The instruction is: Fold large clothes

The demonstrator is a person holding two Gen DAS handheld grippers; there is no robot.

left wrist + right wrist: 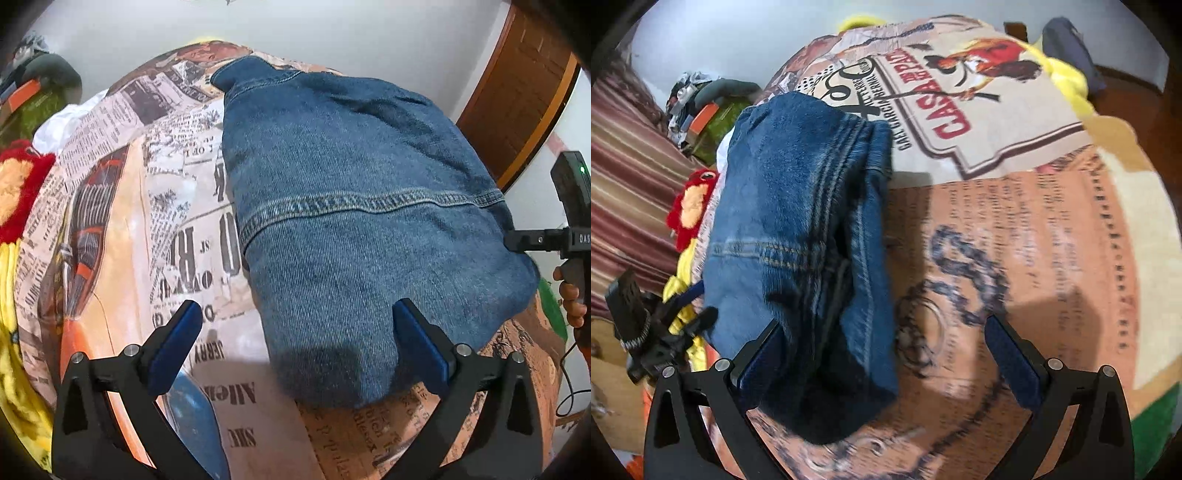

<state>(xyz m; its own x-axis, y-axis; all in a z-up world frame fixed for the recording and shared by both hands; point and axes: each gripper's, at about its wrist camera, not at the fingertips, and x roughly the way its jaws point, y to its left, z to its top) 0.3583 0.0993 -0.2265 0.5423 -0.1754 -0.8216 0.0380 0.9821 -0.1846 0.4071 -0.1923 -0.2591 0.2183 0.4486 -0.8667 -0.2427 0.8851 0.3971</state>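
A folded blue denim garment (354,221) lies on a bed covered with a newspaper-print sheet (184,229). My left gripper (295,343) is open, its jaws wide apart over the garment's near edge, holding nothing. The right gripper shows at the far right of the left wrist view (532,240), at the garment's right edge. In the right wrist view the denim (798,240) lies lengthwise with its near end between the blue fingers. My right gripper (882,362) is open, and its left finger (757,362) is partly hidden behind the denim.
A red and yellow plush toy (18,184) and a yellow blanket (14,362) lie at the bed's left edge. A wooden door (517,99) stands at the right. A striped cloth (628,177) and cluttered items (698,107) sit at the left.
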